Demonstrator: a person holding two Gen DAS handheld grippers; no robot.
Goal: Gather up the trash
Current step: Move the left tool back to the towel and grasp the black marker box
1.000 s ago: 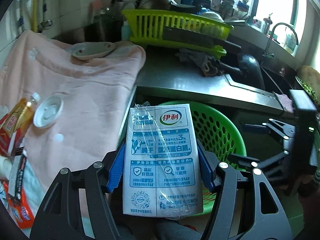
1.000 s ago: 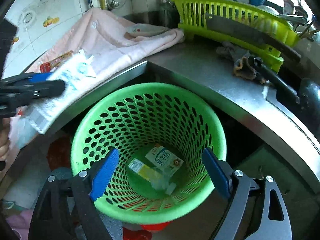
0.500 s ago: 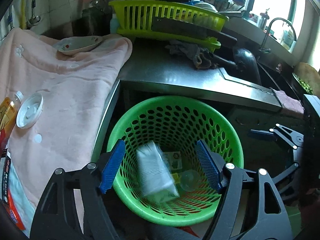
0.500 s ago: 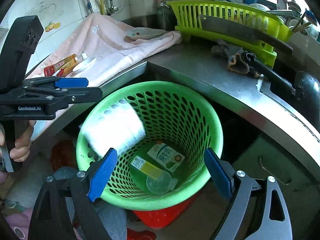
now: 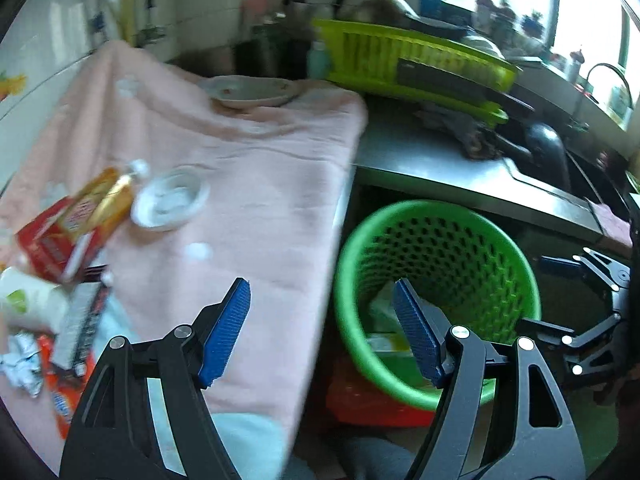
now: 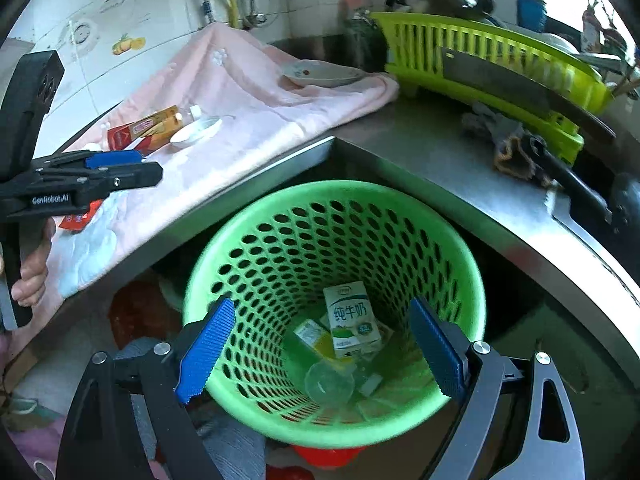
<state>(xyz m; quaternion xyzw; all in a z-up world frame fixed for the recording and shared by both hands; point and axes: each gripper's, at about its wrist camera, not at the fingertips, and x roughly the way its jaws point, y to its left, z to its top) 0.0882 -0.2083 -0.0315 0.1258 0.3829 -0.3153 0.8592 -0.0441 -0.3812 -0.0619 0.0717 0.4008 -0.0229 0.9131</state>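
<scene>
My left gripper [image 5: 320,300] is open and empty, above the edge of the pink cloth [image 5: 248,184], just left of the green basket [image 5: 440,210]. On the cloth to its left lie a red-orange packet [image 5: 76,220], a white lid [image 5: 170,200], a white cup [image 5: 28,304] and crumpled paper [image 5: 20,364]. My right gripper [image 6: 322,312] hangs open and empty over the green basket [image 6: 320,190]. Inside are a green-white milk carton [image 6: 352,320], a yellow carton [image 6: 316,336] and a clear cup [image 6: 328,380].
A steel counter [image 6: 460,184] wraps around the basket. On it stand a yellow-green dish rack [image 6: 500,52] with a cleaver [image 6: 488,76], a rag [image 6: 504,144] and a black pan handle [image 6: 568,184]. A plate [image 6: 320,74] rests on the cloth. Something red [image 6: 328,454] lies under the basket.
My left gripper let go of the blue-white milk pack, which fell into the basket, then swung left toward the pink cloth. My right gripper stayed over the basket.
</scene>
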